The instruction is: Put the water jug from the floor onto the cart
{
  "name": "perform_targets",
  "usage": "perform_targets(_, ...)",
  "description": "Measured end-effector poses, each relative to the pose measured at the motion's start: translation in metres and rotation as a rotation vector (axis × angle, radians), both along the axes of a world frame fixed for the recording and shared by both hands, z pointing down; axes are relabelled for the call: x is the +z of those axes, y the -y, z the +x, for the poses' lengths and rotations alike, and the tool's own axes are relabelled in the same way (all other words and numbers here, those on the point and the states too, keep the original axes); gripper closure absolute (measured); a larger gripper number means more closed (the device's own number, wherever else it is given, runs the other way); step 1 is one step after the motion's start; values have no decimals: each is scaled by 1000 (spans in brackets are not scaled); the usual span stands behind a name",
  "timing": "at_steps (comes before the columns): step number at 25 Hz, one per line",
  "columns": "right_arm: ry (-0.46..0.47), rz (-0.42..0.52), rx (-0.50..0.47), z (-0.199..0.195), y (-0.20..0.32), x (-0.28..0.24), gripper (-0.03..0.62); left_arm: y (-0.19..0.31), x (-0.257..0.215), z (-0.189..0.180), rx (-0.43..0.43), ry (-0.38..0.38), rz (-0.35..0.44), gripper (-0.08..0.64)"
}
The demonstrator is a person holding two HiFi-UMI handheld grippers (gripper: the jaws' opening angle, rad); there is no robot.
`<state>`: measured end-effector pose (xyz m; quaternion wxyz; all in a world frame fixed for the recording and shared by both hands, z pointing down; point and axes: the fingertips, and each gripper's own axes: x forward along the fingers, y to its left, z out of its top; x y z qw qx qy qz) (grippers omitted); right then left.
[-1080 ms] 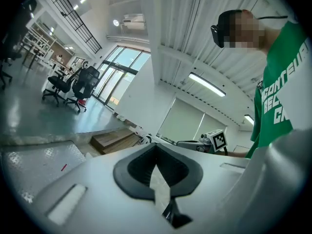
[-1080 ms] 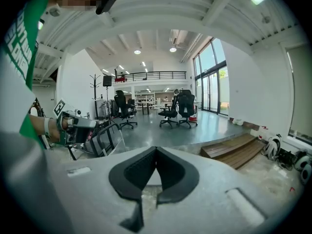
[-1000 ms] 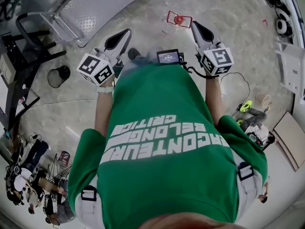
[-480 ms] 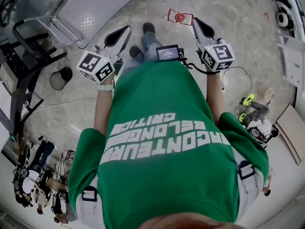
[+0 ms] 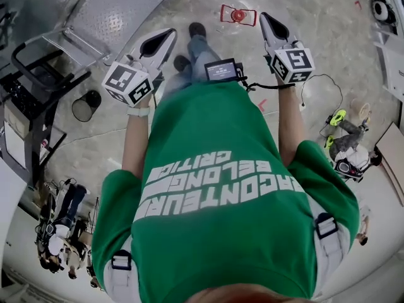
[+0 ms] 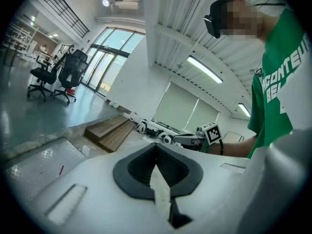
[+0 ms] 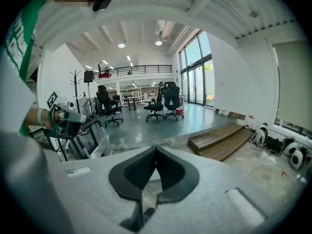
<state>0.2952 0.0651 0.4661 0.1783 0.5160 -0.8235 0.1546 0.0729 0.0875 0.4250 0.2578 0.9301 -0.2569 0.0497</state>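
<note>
**A:** Where's the jug (image 5: 238,16)?

**B:** On the floor (image 5: 315,17), if that red-topped thing ahead is it; it is too small to be sure. It lies near the tip of the right hand-held gripper (image 5: 268,21), a little to its left and not touching it.

**A:** And the cart (image 5: 120,8)?

**B:** At the upper left in the head view. It has a studded metal deck and is well apart from the jug.

**A:** What about the hand-held grippers?

**B:** The person in the green shirt (image 5: 214,188) holds both out in front, above the floor. The left hand-held gripper (image 6: 156,145) has its jaws together with nothing between them. The right one is the same, closed and empty.
</note>
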Motion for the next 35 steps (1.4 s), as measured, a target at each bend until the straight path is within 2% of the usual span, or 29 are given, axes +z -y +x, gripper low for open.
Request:
perform_targets(8,-2,-54,62,42,14,77,598,31,44,50,113,27,2,543)
perform_targets(15,1,-87,132,54,4,139,598,17,85,88,198,-6,-14,543)
perform_targets(19,-12,-103,173,68,-2,181,598,8,106,115,229,0,-33,545)
perform_targets(26,-45,-169,188,59,5,269,596,17,152,116,226,-14,-49,545)
perform_targets(35,-48,-258,203,51,20,366,461,27,201,120,206,-33,-95,545)
